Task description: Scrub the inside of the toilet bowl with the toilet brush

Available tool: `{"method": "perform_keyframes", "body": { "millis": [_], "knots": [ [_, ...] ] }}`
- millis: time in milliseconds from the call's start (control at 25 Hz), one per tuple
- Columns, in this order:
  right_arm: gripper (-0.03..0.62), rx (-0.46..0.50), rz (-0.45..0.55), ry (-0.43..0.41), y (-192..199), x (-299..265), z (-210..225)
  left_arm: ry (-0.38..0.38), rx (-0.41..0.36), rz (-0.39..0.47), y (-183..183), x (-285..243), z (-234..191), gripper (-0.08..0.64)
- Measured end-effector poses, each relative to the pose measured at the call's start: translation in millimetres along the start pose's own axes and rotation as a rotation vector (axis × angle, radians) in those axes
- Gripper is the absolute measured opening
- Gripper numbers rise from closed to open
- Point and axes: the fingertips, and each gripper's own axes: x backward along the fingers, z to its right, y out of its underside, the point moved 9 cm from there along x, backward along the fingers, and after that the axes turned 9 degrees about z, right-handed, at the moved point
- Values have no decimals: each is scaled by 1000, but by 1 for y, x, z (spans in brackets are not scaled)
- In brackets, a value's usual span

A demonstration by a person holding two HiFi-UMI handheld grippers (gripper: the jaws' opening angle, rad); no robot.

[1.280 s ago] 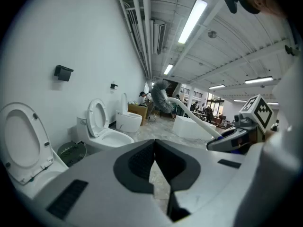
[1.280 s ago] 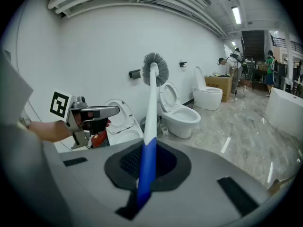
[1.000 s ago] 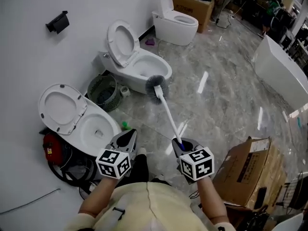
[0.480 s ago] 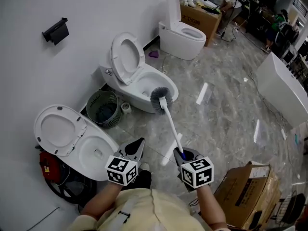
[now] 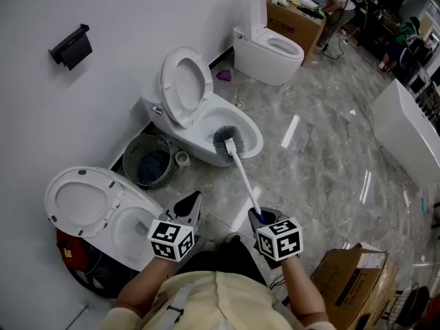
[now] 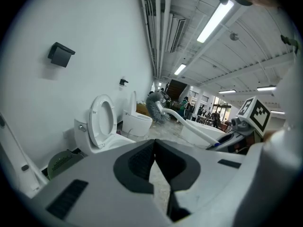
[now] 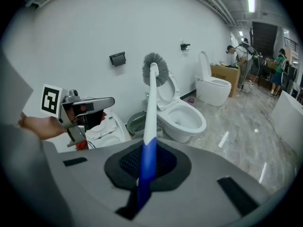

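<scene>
You've closed in: the toilet brush (image 5: 238, 169) head now hangs over the near rim of the toilet bowl (image 5: 251, 130) at frame centre. Your right tool (image 5: 256, 216) clamps its handle; your left tool (image 5: 187, 208) is pinched together, empty. Scrubbing can begin.

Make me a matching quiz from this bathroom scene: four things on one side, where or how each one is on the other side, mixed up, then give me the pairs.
Things:
1. toilet brush
2. left gripper
3. basket
4. black holder

States:
A. fixed to the wall
B. standing on the floor
C. shut, holding nothing
D. clamped in the right gripper

Pairs: 1-D, 2-C, 3-B, 4-A
</scene>
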Motion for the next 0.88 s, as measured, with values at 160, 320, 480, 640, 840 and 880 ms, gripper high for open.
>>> {"method": "perform_keyframes", "body": {
  "millis": [160, 320, 480, 640, 840, 880],
  "knots": [
    [15, 2, 4, -12, -21, -32, 33, -33, 23, 4, 2, -33, -15, 12],
    [15, 10, -13, -32, -41, -75, 82, -62, 52, 15, 1, -84, -32, 12],
    [15, 49, -64, -65, -68, -114, 143, -114, 77, 7, 3, -150, -44, 12],
    [15, 96, -127, -83, -95, -150, 209, -145, 51, -5, 6, -223, -48, 12],
    [15, 110, -207, -124, -99, -196, 269, -179, 50, -45, 16, -289, -56, 12],
    [15, 104, -218, -132, -98, -204, 278, -185, 46, -49, 17, -299, -57, 12]
  ]
}}
